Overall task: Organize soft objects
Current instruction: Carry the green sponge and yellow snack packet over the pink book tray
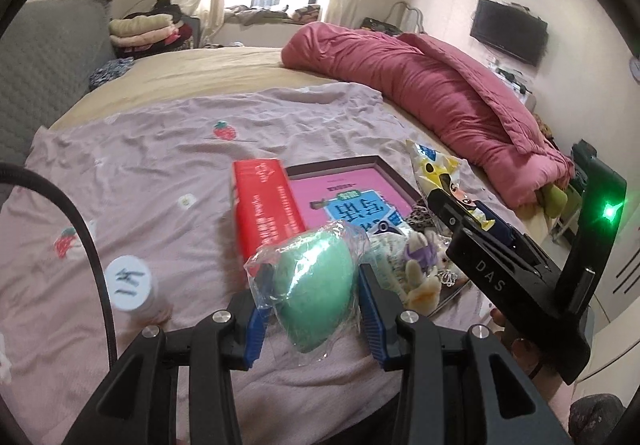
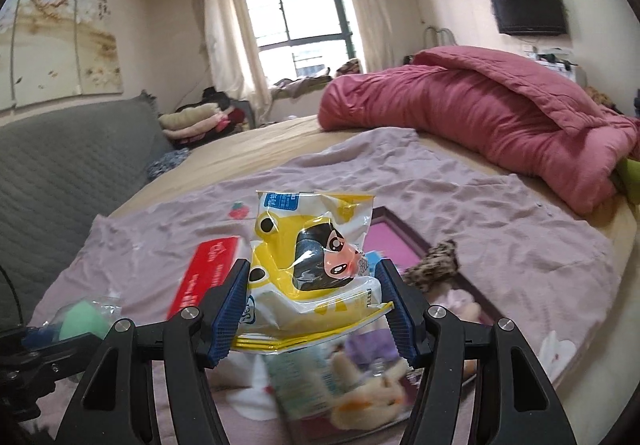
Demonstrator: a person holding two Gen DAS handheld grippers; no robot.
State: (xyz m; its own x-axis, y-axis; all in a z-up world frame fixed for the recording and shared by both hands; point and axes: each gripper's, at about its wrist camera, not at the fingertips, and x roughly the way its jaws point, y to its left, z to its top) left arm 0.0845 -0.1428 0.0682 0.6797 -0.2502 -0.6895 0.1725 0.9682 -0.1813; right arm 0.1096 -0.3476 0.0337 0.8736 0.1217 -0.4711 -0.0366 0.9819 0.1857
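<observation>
My left gripper (image 1: pixel 314 285) is shut on a green sponge in a clear wrapper (image 1: pixel 316 285), held above the pink sheet (image 1: pixel 140 173). My right gripper (image 2: pixel 314 301) is shut on a yellow cartoon packet (image 2: pixel 312 257), lifted over the bed; the same packet (image 1: pixel 434 169) and right gripper show at the right of the left wrist view. Below lie a small plush toy (image 1: pixel 420 277), a leopard-print soft item (image 2: pixel 434 265), a red box (image 1: pixel 264 205) and a pink framed box (image 1: pixel 352 197). The green sponge (image 2: pixel 80 319) appears low left in the right wrist view.
A white-capped bottle (image 1: pixel 132 285) stands on the sheet at the left. A rolled red quilt (image 1: pixel 440 93) lies along the bed's right side. A grey padded headboard (image 1: pixel 44 57) borders the left. Folded clothes (image 1: pixel 140 29) are stacked beyond the bed.
</observation>
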